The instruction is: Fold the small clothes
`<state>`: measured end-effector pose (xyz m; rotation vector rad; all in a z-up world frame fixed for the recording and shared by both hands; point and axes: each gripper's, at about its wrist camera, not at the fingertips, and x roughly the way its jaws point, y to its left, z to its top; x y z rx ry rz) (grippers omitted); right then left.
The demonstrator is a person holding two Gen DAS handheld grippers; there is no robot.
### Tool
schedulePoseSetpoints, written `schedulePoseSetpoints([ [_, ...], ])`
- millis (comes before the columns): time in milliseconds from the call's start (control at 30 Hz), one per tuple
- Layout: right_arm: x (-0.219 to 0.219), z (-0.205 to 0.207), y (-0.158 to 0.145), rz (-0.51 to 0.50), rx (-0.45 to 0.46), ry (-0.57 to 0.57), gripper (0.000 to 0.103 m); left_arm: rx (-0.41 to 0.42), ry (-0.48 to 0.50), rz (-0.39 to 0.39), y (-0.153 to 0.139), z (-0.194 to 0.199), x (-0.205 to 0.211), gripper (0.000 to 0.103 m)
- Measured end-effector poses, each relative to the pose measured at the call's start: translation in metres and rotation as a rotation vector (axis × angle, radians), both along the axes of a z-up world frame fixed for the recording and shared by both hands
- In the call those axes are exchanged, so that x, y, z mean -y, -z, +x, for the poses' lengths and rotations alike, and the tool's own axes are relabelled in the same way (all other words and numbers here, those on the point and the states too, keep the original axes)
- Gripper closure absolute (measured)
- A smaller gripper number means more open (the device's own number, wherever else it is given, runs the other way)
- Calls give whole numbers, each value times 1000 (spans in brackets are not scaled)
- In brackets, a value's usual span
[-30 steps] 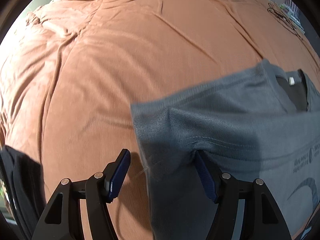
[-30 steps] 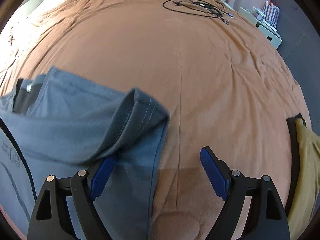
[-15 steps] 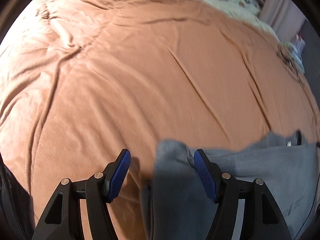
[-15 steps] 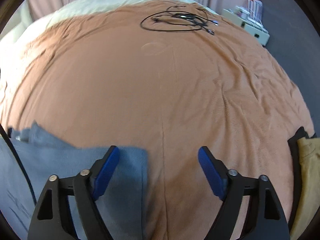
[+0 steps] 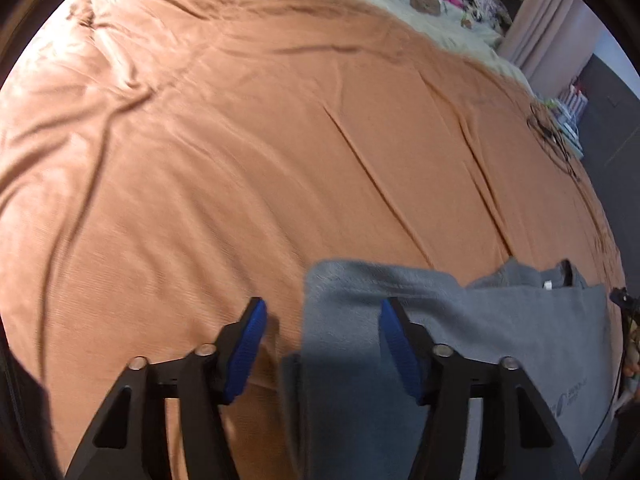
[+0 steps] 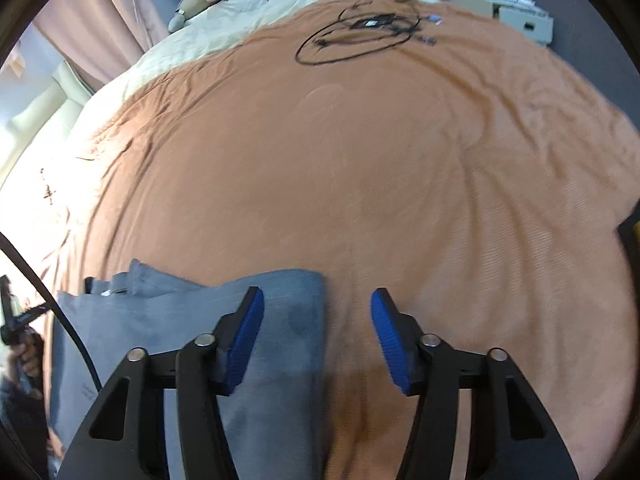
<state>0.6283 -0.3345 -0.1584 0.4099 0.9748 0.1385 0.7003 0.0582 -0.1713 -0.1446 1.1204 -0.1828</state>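
Observation:
A grey T-shirt (image 5: 460, 340) lies flat on the orange-brown bedspread (image 5: 280, 160), its sides folded in and its collar label toward the far side. In the left wrist view its left folded edge runs between the fingers of my left gripper (image 5: 322, 340), whose jaws are closing; the right pad hangs over the cloth without pressing it. In the right wrist view the shirt (image 6: 180, 320) sits at lower left. Its right edge lies between the fingers of my right gripper (image 6: 318, 332), also closing and gripping nothing.
A coiled black cable (image 6: 360, 36) lies at the bed's far end, near cream bedding (image 6: 248, 12) and pillows. A white shelf unit (image 6: 516, 16) stands beyond the bed. A dark and yellow garment (image 6: 630, 232) shows at the right edge. A hand (image 6: 24, 352) holds the other gripper.
The raised shirt sleeves have come down into flat folds on the shirt. Both grippers have pulled back and tilted up, so more of the far bed shows. Both pairs of jaws are narrower.

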Motion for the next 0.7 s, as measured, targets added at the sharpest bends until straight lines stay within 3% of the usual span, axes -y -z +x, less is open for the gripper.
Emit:
schedulePoseSetpoints([
  [133,1,18,15,52,-33,-27,65,-44,1,-4,17,6,7,66],
  [300,-5,30,13,20,-39,-44,93,-34,-2,-5,17,8,8,98],
  [333,-5,29,10,6,-23,-41,97,-25,-2,-2,14,8,7,98],
  [700,-26,-15,-61,-91,157,1,99,142,-51,-16,-53,-22,-13,100],
])
